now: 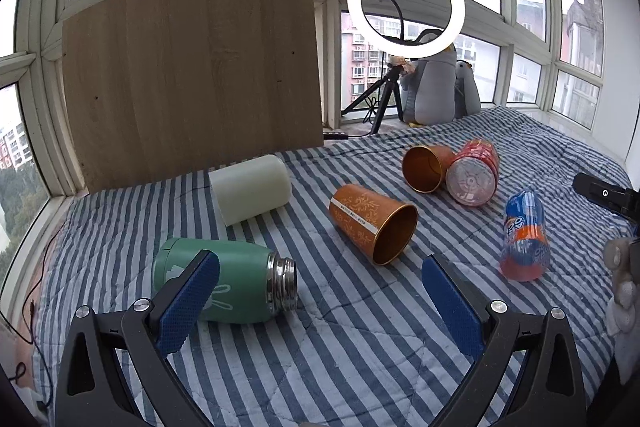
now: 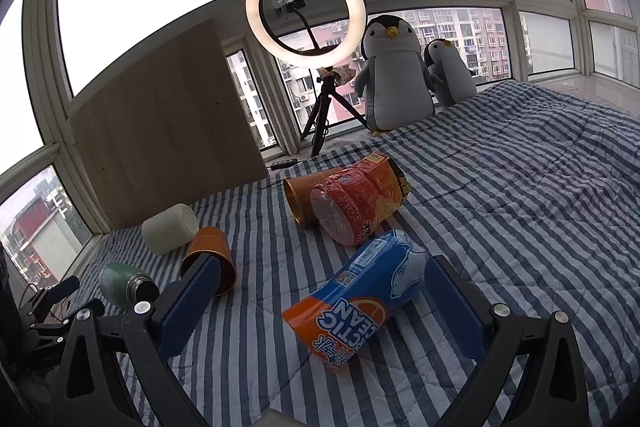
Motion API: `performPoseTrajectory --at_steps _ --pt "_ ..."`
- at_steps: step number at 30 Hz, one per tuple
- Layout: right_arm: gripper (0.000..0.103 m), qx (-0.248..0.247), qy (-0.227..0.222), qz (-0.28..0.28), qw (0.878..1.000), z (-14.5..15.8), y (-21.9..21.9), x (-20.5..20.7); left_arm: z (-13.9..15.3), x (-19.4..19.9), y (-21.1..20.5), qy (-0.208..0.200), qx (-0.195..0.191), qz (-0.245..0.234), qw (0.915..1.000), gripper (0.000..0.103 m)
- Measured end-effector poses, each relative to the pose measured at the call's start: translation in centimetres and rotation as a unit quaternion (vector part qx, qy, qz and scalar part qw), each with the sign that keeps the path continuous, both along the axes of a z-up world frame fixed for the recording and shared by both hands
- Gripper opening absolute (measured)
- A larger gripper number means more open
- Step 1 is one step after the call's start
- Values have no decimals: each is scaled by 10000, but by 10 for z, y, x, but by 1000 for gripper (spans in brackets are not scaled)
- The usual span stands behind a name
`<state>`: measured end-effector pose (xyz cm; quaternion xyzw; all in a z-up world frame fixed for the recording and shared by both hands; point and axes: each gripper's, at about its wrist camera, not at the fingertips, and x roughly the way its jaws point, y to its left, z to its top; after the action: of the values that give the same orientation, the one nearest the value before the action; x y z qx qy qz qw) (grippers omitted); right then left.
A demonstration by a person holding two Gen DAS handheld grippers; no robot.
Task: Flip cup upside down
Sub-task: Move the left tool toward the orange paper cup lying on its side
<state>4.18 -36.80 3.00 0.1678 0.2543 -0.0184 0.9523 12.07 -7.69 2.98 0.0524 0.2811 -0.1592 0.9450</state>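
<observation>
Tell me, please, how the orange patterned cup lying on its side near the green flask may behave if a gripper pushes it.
The orange cup lies on its side, so it probably rolls, curving because it tapers. It looks thin-walled and empty, likely light and easy to dent at the open rim. The soft striped quilt may slow it.

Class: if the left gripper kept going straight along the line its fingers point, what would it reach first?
Probably the nearer orange cup, lying on its side with its open mouth toward the left gripper. It sits just beyond the open fingers, slightly right of centre. Striped blanket lies between; depth is uncertain.
</observation>
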Motion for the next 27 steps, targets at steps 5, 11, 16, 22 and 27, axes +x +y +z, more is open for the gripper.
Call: performPoseTrajectory --at_steps 5,11,16,22,27 --pt "99 118 59 -27 9999 -2 -10 1 16 51 -21 618 -326 16 9976 102" --pt "96 32 133 7 9999 -5 -10 -1 1 109 -57 1380 -529 77 9890 102" --pt "96 73 146 22 9999 -10 -16 -5 -32 152 -71 2317 -967 225 9677 97" --pt "96 9 109 -30 9999 -15 -26 -11 -53 174 -80 2664 -1220 366 9554 92" --pt "96 155 78 -43 9998 -21 -38 -12 -64 189 -85 2983 -1301 390 9447 91"
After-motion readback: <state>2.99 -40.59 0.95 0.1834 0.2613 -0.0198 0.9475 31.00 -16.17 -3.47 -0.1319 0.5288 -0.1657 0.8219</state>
